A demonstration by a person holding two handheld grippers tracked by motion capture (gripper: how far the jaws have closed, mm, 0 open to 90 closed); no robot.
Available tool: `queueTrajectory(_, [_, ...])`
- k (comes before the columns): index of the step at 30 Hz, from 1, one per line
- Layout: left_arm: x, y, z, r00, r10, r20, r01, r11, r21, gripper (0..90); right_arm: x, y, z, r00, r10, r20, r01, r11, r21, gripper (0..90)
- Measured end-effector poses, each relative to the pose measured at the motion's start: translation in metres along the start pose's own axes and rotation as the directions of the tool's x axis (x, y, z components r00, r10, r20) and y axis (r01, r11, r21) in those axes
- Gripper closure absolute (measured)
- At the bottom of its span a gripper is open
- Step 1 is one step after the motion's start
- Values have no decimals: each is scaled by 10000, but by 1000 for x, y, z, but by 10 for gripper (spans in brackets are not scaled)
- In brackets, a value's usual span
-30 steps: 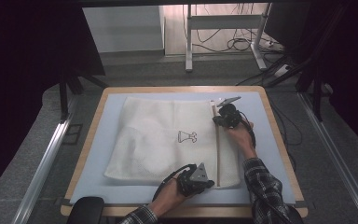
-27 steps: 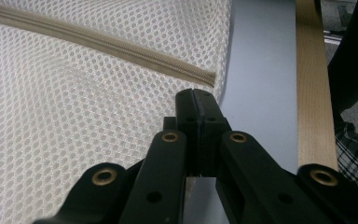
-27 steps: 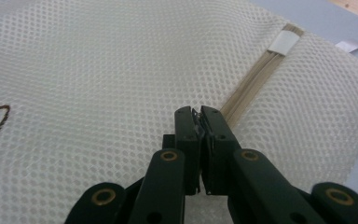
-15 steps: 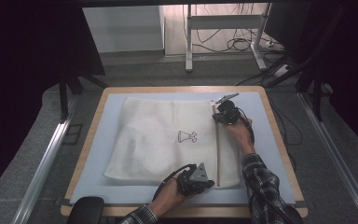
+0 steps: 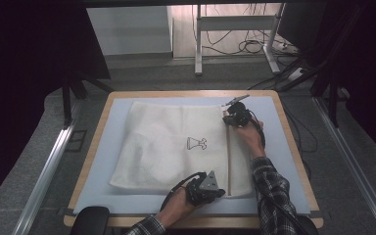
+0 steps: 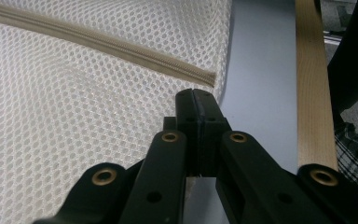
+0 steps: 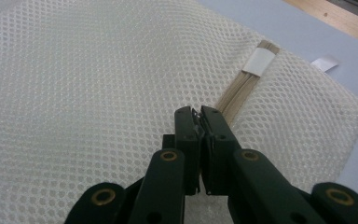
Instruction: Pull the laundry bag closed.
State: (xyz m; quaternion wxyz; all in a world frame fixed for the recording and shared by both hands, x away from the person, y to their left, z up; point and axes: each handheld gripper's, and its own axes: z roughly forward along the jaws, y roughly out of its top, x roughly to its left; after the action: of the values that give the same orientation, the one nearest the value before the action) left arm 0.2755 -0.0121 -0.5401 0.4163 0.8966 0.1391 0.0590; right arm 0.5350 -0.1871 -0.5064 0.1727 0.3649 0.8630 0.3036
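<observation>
A white mesh laundry bag [image 5: 176, 147] was found lying flat on the pale blue mat [image 5: 284, 161] of a wood-edged table [image 5: 293, 142], with a small black printed emblem [image 5: 197, 143] near its middle. Its beige zipper [image 5: 228, 156] was seen running along the bag's right side, its long axis directed from the person's edge of the table toward the far edge. The right gripper [image 5: 235, 117] was placed at the far end of that zipper and the left gripper [image 5: 206, 188] at the near end, so that the line of the zipper lay between the two. In the right gripper view the jaws of the right gripper [image 7: 199, 122] were pressed together on the zipper track, apparently pinching something small and metallic, judged to be the slider, though this could not be confirmed; a white tab [image 7: 259, 61] marked the zipper's end just beyond. In the left gripper view the left gripper [image 6: 194, 100] was shut on the bag's corner just beside the zipper's near end [image 6: 200, 74]. Any draw of the slider was judged to run along the zipper toward the left gripper. Nothing on the mat was seen to obstruct that line.
</observation>
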Motion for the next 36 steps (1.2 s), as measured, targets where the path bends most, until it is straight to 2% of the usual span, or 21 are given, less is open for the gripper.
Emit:
queueTrajectory(10, [0,0,0,10000,19,-29,-19,10000,22,900,-7,6,7,9997,224,61,-224,9997,-10,857])
queueTrajectory(36, [0,0,0,10000,-6,2,6,10000,5,900,-22,23,25,9988,397,275,-398,9992,31,857])
